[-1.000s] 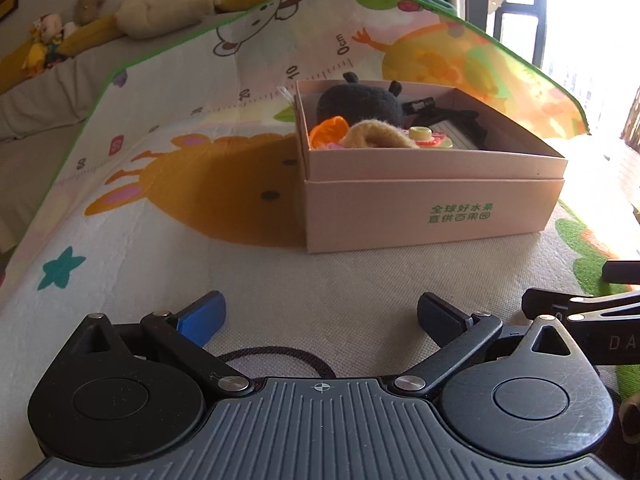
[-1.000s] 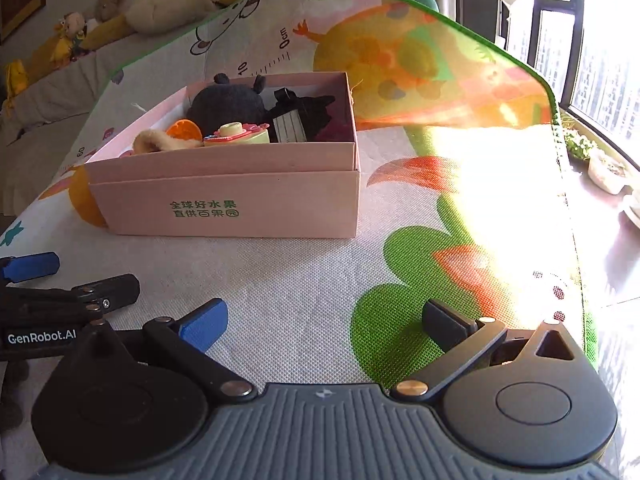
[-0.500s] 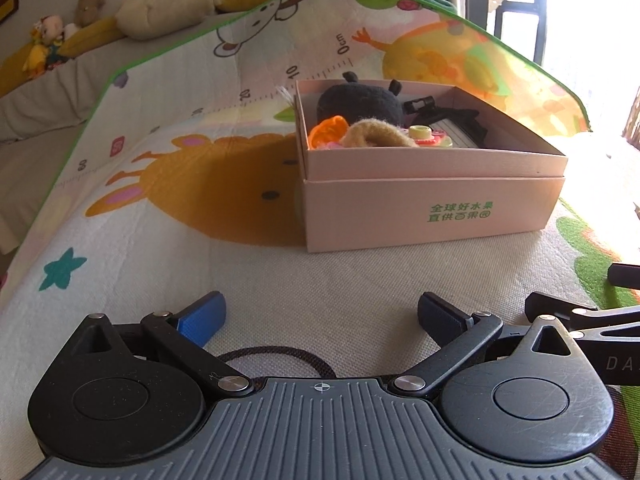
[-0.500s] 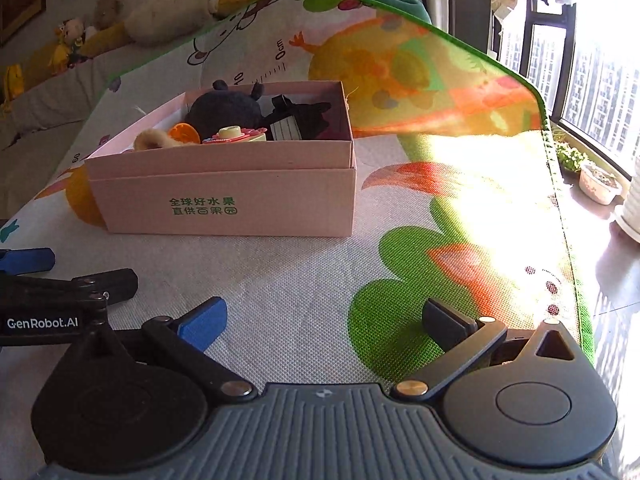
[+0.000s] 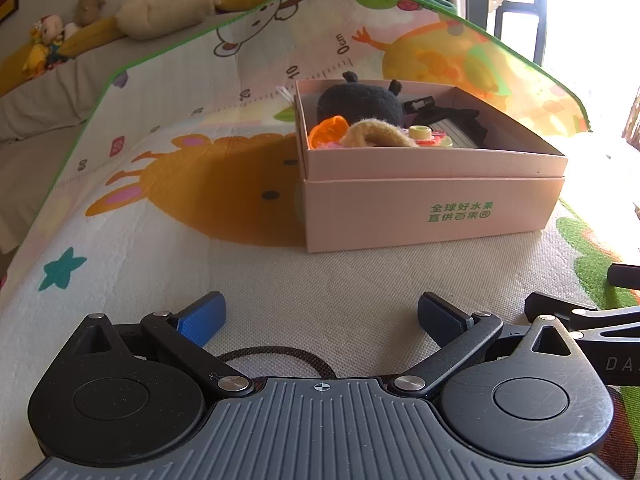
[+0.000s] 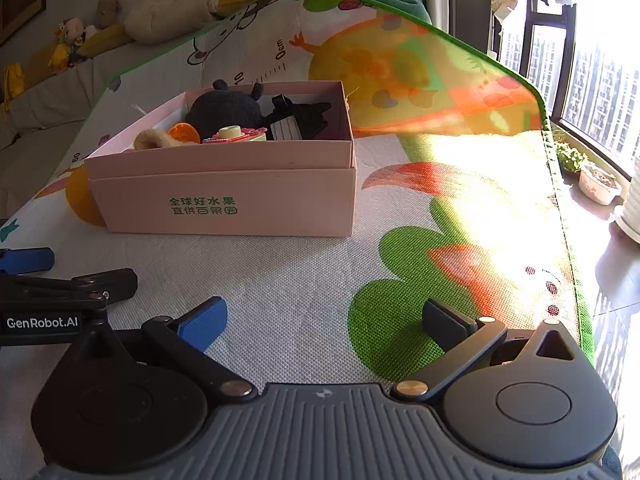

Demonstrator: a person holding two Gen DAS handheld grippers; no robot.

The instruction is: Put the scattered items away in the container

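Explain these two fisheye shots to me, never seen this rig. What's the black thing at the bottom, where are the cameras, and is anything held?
Each picture comes from a camera mounted on a handheld two-finger gripper, looking forward along its fingers. A person holds one in each hand; there is no robot arm. The black body at the bottom is the gripper itself.

In the left wrist view the left gripper is open and holds nothing; a dark hair tie lies on the mat just under it. In the right wrist view the right gripper is also open and holds nothing.

Ahead on the cartoon play mat stands a pink box already containing a black plush toy, an orange piece and other small items.
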